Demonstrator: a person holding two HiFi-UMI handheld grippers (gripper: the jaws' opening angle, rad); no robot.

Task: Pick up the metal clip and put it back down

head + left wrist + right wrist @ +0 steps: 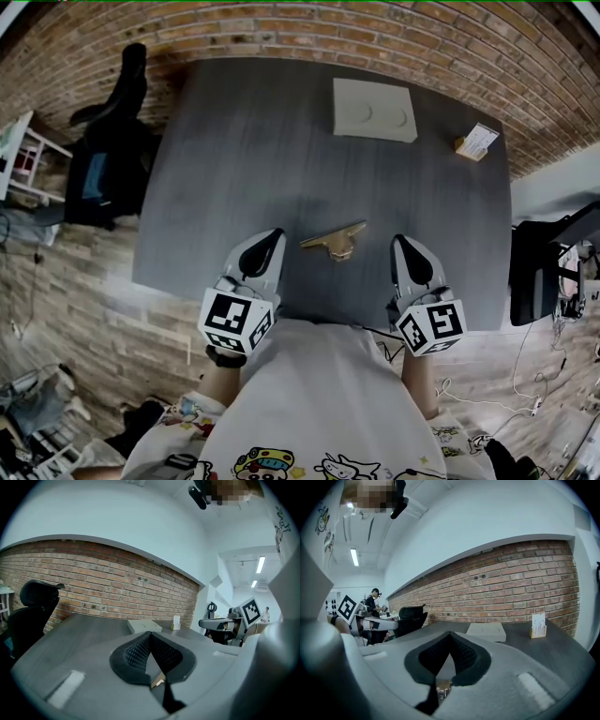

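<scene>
One metal clip (334, 241), flat on the table (234, 141) between left gripper (272, 242) and right gripper (403, 246), jaws of both closed, empty; fits before lifting or after return.

The metal clip (335, 240) is a small brass-coloured piece. It has a long, thin arm running at a slant from lower left to upper right, and a shorter, rounder body beneath the middle of that arm. It lies flat on the dark grey surface (234, 141), close to the near edge and about midway across its width. It rests between the left tool (277, 234) and the right tool (401, 241), apart from both and touching neither. Its finish catches a dull golden sheen.
</scene>
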